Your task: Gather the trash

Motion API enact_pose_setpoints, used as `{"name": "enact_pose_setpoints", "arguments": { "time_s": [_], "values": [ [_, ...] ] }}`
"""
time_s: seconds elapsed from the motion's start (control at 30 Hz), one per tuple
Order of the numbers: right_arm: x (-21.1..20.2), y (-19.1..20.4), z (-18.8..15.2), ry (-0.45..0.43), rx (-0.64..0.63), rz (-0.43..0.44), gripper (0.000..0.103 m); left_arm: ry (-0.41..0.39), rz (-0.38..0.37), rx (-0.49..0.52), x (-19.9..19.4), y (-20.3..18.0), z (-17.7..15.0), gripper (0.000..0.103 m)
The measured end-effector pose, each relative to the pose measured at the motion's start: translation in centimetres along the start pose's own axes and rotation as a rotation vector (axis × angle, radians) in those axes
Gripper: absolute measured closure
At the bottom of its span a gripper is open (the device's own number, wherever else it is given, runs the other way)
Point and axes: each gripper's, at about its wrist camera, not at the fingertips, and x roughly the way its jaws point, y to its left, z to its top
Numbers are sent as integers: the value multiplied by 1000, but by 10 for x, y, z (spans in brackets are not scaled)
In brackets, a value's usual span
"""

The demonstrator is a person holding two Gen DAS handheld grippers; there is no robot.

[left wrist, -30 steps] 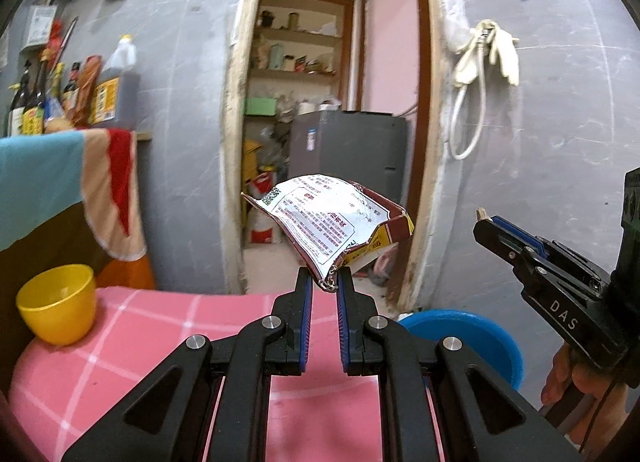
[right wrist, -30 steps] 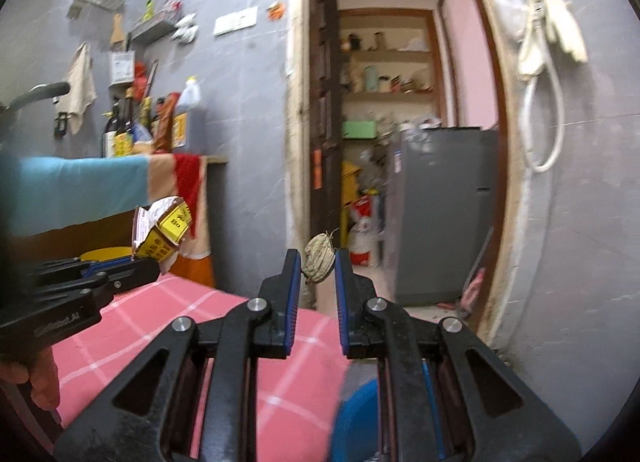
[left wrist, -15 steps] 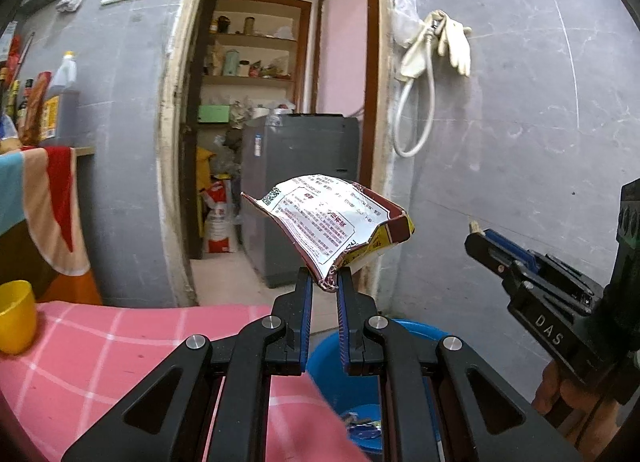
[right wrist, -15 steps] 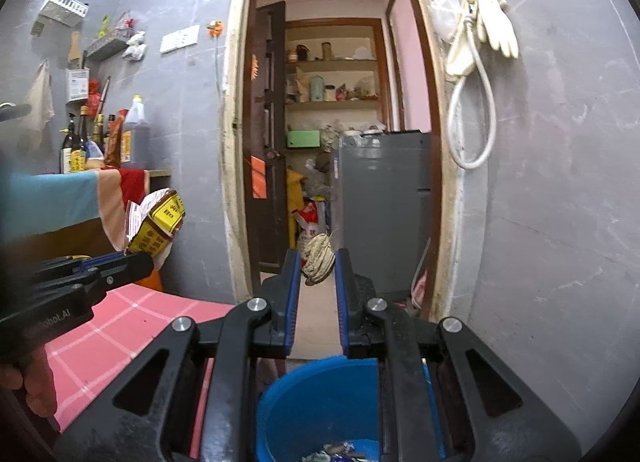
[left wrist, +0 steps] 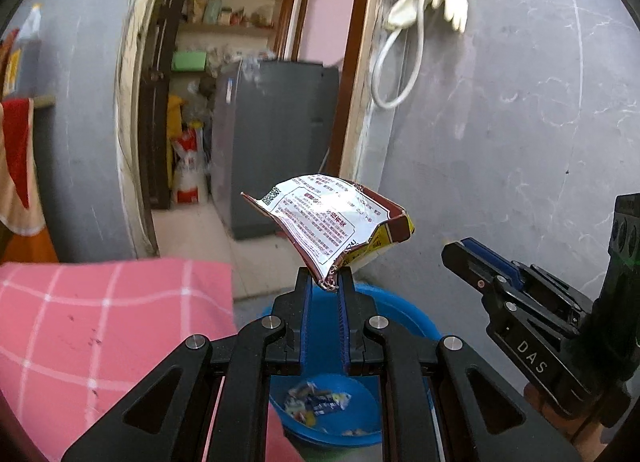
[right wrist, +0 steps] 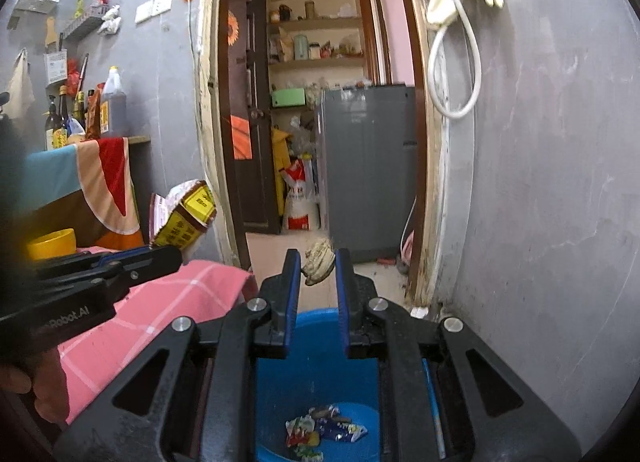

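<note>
1. Crumpled snack wrapper (left wrist: 332,226) is pinched by its corner in the left claw (left wrist: 325,286), up over the blue bin (left wrist: 404,314).
2. Right claw (right wrist: 317,262) sits narrowly parted, brownish wad (right wrist: 319,260) between its pads, above the same bin.
3. Pink checked desk (left wrist: 100,322) sits just left.

Lower centre of your left wrist view: blue bin (left wrist: 404,314), holding multicoloured scraps (left wrist: 316,402). Lower left: pink tablecloth (left wrist: 100,322) checked with white lines. Centre: white wrapper (left wrist: 320,222) printed in red text, dark red border, yellow corner. In your right wrist view, left edge: yellow cup (right wrist: 52,243); centre: grey cabinet (right wrist: 368,170).
</note>
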Motion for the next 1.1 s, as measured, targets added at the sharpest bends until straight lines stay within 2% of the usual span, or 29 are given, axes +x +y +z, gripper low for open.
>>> {"name": "enact_pose_setpoints", "arguments": {
  "time_s": [0.27,0.37,0.47,0.57,0.63,0.87,0.97,1.03,1.1],
  "values": [
    [16,-6,-9,76,7,-4,80,141,-20,-66,32,6,-6,91],
    [16,-8,-9,82,13,-10,71,163,-17,-83,38,9,-10,77],
    [16,-10,-9,77,21,-16,67,167,-17,-96,38,13,-12,75],
    [14,-11,-7,70,27,-26,62,159,-6,-101,35,15,-13,71],
    [13,-11,-6,65,33,-32,57,139,4,-111,30,19,-14,63],
    [4,-9,-2,33,42,-48,43,55,55,-127,4,34,-9,47],
    [1,-8,-1,23,43,-50,35,30,75,-122,-9,37,-9,35],
    [-3,-6,1,15,41,-51,28,10,93,-129,-18,39,-10,21],
    [-6,-5,2,5,39,-52,22,-9,102,-134,-28,40,-13,15]
  ]
}}
